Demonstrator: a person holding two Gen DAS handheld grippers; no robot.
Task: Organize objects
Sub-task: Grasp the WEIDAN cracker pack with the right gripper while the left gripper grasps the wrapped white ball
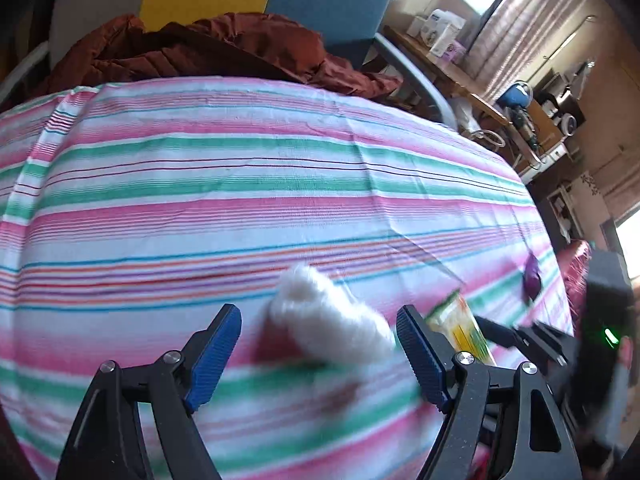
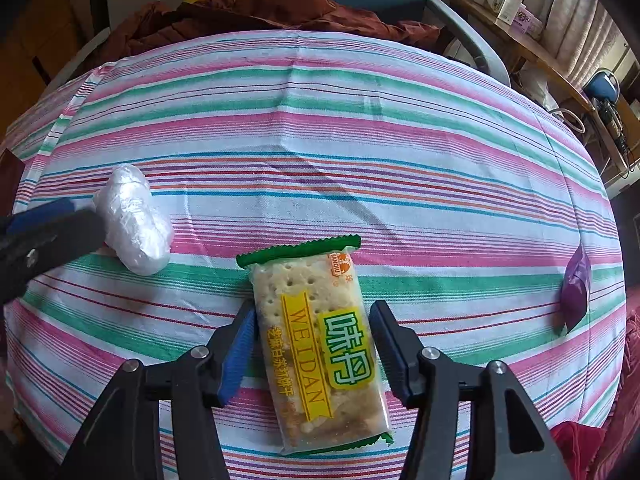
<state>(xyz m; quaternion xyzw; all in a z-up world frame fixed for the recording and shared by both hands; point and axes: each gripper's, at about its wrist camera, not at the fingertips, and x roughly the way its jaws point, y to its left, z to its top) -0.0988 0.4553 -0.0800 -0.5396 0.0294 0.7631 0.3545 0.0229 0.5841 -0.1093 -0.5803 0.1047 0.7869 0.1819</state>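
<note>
Striped cotton tablecloth in bands of pink, mint green and white, with thin blue, orange, purple and dark red lines between them

White, glossy plastic-wrapped oblong bundle on those stripes; blurred white in the left wrist view

Clear cracker packet with green zigzag ends: pale beige crackers inside, a yellow band with brown letters, a bright green label with white characters, a small orange-red logo

Small purple crinkled pouch at the cloth's right edge

Rust-brown quilted jacket beyond the cloth

Black frame and ribbed blue pads on the right gripper; same black and blue on the left gripper
</note>
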